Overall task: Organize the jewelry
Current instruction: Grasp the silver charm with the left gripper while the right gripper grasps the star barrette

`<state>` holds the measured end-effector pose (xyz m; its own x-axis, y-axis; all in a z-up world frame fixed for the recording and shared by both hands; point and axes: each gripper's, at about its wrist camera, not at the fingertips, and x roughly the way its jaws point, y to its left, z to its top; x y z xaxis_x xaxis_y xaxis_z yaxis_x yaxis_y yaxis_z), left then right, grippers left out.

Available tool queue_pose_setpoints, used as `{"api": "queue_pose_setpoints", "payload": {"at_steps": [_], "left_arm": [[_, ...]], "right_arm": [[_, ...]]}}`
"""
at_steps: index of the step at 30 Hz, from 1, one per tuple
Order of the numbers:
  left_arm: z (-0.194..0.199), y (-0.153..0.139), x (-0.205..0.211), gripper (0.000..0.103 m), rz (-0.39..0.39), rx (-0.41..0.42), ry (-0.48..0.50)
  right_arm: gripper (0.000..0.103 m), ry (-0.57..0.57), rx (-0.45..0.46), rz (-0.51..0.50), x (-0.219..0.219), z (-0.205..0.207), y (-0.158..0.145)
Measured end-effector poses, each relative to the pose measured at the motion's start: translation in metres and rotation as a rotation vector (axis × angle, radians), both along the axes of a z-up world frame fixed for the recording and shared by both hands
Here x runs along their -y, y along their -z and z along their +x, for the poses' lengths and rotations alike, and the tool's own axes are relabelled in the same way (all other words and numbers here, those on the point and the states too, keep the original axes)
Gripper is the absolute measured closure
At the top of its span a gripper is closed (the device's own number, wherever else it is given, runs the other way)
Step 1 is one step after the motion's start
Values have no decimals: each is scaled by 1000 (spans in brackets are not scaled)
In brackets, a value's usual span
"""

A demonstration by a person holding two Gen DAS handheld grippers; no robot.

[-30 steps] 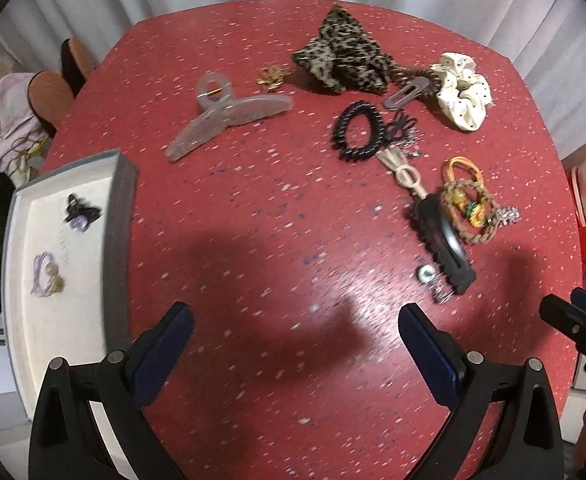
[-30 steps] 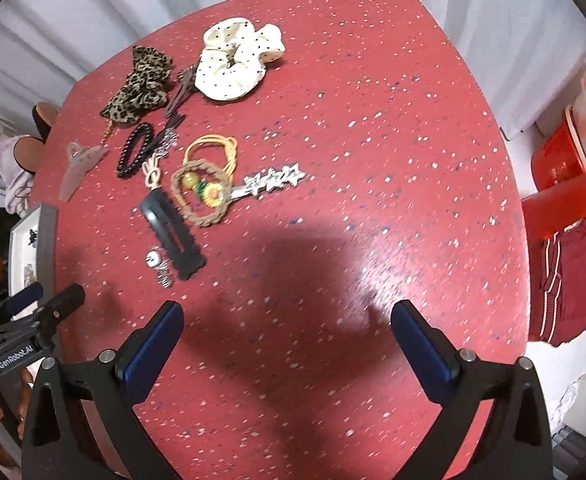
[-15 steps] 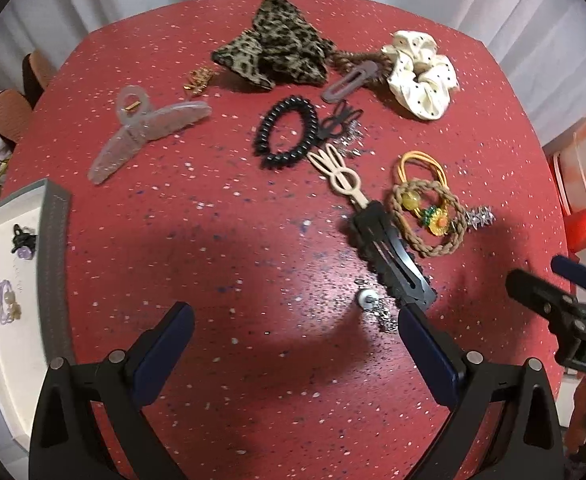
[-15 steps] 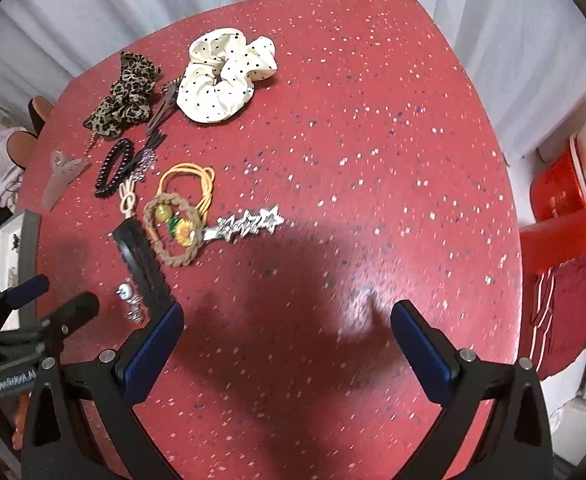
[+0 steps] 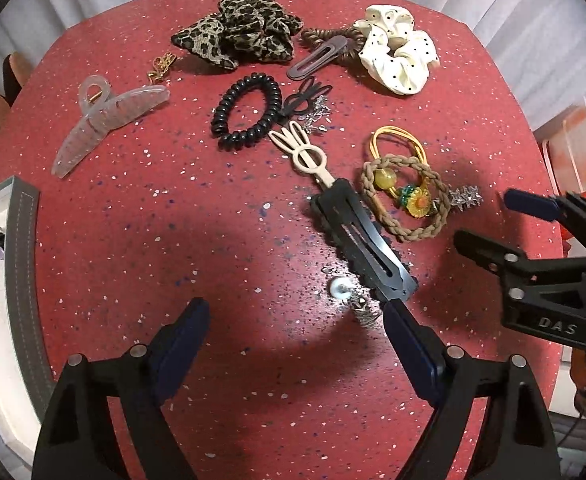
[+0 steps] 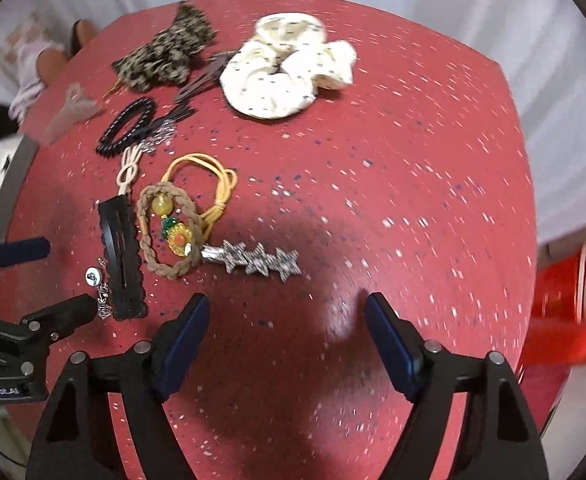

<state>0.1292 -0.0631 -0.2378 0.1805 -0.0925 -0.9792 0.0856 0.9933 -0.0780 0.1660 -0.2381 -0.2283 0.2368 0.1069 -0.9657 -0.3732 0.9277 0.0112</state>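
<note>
Both claws gaped empty: left gripper [image 5: 293, 344] neared the earring [image 5: 347, 296], tiny, light, slippery; right gripper [image 6: 285, 336] hovered. Pinch its stud.

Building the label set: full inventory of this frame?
table: 1, red speckled
tray: 1, grey rim, left edge
leopard bow: 1, far side
scrunchie: 1, cream dotted, far right
coil tie: 1, black, centre
claw clip: 1, clear, left
long clip: 1, black, centre
braided tie: 1, tan
star clip: 1, silver
left claw: open
right claw: open
</note>
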Motion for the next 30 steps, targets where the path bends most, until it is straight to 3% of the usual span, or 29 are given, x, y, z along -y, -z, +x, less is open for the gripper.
{"api": "queue_pose_setpoints", "payload": {"at_steps": [5, 9, 10, 12, 15, 16, 17, 18, 20, 24, 26, 30], "left_arm": [[1, 0, 3, 13, -8, 3, 2], [1, -1, 0, 24, -12, -5, 4], [1, 0, 2, 24, -14, -5, 3], [0, 1, 4, 34, -15, -4, 5], [-1, 3, 7, 35, -14, -4, 13], [-1, 3, 8, 35, -17, -4, 15], [-2, 3, 9, 35, -17, -3, 17], [-2, 3, 10, 36, -16, -1, 20], [-3, 3, 11, 47, -17, -2, 24], [-5, 2, 11, 48, -24, -3, 32], [-5, 2, 13, 58, -25, -2, 41], [-7, 2, 18, 67, -42, -11, 57]], "right_arm": [[21, -90, 15, -15, -13, 10, 4], [25, -135, 34, -22, -23, 17, 4], [28, -142, 36, -19, -25, 19, 3], [37, -158, 45, -18, -30, 21, 1], [50, -171, 45, -13, -40, 18, -1], [56, -174, 48, -18, -42, 17, -1], [69, -176, 51, -18, -44, 17, -2], [71, -173, 51, -20, -45, 17, -2], [71, -157, 49, -23, -46, 14, -2], [72, -108, 37, -8, -46, 7, -4], [72, -78, 26, 3, -37, 0, -4], [72, 4, -7, 32, -25, -6, -3]]}}
